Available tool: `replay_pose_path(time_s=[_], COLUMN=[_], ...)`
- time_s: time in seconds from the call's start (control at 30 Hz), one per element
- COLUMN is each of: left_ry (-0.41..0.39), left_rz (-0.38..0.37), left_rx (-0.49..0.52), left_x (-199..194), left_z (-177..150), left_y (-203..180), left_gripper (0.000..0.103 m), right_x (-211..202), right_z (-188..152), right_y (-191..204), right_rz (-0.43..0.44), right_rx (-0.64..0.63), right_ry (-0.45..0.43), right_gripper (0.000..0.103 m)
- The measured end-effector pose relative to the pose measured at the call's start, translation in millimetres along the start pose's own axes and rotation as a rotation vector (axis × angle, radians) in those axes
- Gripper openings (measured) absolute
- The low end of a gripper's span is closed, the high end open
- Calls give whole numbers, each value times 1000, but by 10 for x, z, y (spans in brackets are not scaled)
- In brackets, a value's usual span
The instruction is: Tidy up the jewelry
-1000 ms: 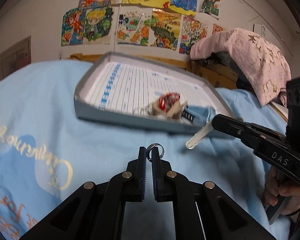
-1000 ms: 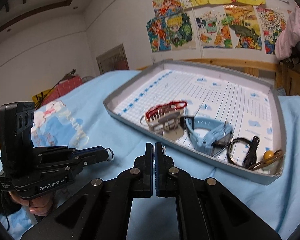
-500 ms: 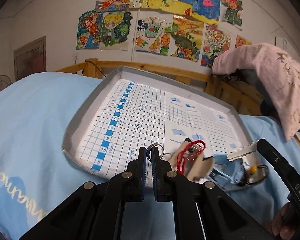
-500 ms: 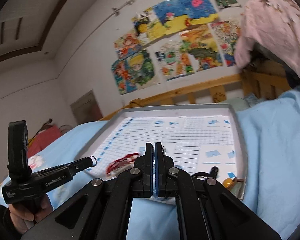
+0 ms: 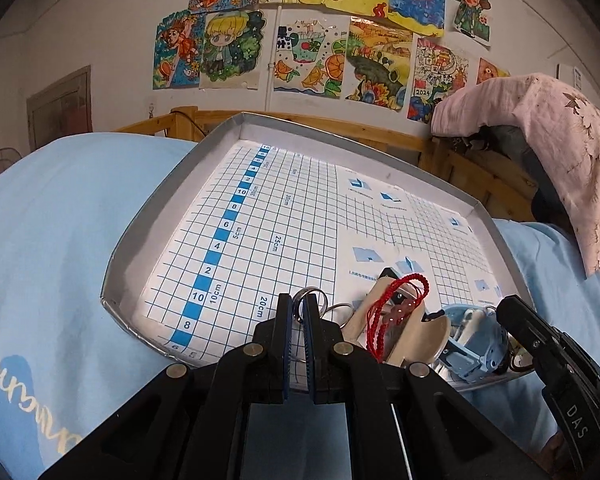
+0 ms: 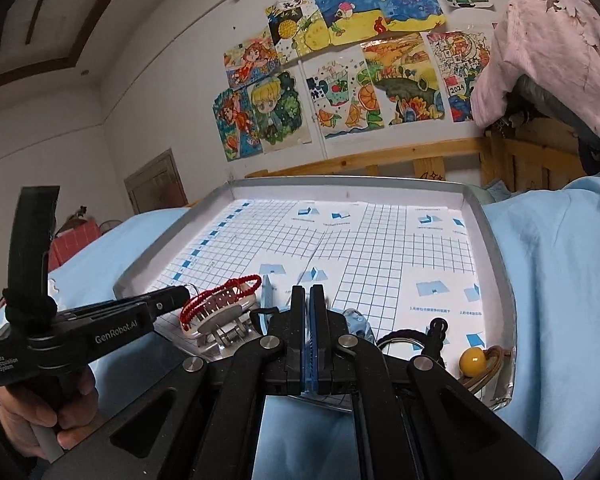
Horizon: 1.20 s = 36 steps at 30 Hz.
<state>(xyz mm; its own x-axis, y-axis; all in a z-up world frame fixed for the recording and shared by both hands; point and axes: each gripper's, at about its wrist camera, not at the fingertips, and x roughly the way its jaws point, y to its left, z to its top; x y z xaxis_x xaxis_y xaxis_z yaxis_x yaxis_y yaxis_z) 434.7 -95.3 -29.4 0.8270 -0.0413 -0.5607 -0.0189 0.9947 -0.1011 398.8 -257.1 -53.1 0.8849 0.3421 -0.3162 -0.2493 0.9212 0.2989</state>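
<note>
A bed spread with a light blue sheet [image 5: 60,216] carried a shallow grey tray [image 5: 144,224], which lay directly on the fabric. The sheet bore pale cursive lettering [image 5: 4,364] near its edge. A wooden bed rail [image 6: 388,160] ran behind the tray, and a pink blanket [image 5: 552,148] was heaped at the far corner.

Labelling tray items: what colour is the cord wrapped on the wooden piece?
Red; the cord shows best in the left wrist view.
</note>
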Motion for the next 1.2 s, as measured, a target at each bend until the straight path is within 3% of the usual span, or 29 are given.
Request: replay_pose_path(time_s=[0.1,0.17,0.2,0.23,0.3,0.4,0.5,0.6,0.7,0.9,1.07,1.2], left_ry=[5,8,5,-10,-50,-79,-81,-123,-190,-264,-305,-312], left_rz=[4,-2,-3,-3,15,27,36,47,63,49,49,38], left_rx=[-12,-29,-36,-41,-48,-59,-83,-101,-102,-101,-65,-66], left_x=[-10,-27,-46,-80,-171,-292,-403,-639,-932,-1583,-2041,-2331], left_z=[14,18,19,21,29,59,87,86,64,-77,-277,-426], left_y=[23,53,65,79,81,96,144,202,249,395,505,595], left_gripper=[7,13,27,48,74,75,77,94,103,103,103,103], right_x=[-19,-41,-59,-73,-106,-195,-253,-381,-575,-1092,-1555,-1923], right_z=[-1,3,9,8,21,37,73,129,201,280,272,238], right_y=[6,1,-5,-10,-23,-36,-26,34,137,389,677,814], right_rz=[-2,-2,-5,-8,-13,-34,-56,-86,-103,-117,-159,-175], right_rx=[0,4,8,11,20,29,27,6,-16,-23,-102,-84], right_ry=[5,2,-3,-7,-18,-50,-59,-71,-103,-168,-193,-226], right_gripper=[2,3,3,4,10,38,39,43,60,90,95,101])
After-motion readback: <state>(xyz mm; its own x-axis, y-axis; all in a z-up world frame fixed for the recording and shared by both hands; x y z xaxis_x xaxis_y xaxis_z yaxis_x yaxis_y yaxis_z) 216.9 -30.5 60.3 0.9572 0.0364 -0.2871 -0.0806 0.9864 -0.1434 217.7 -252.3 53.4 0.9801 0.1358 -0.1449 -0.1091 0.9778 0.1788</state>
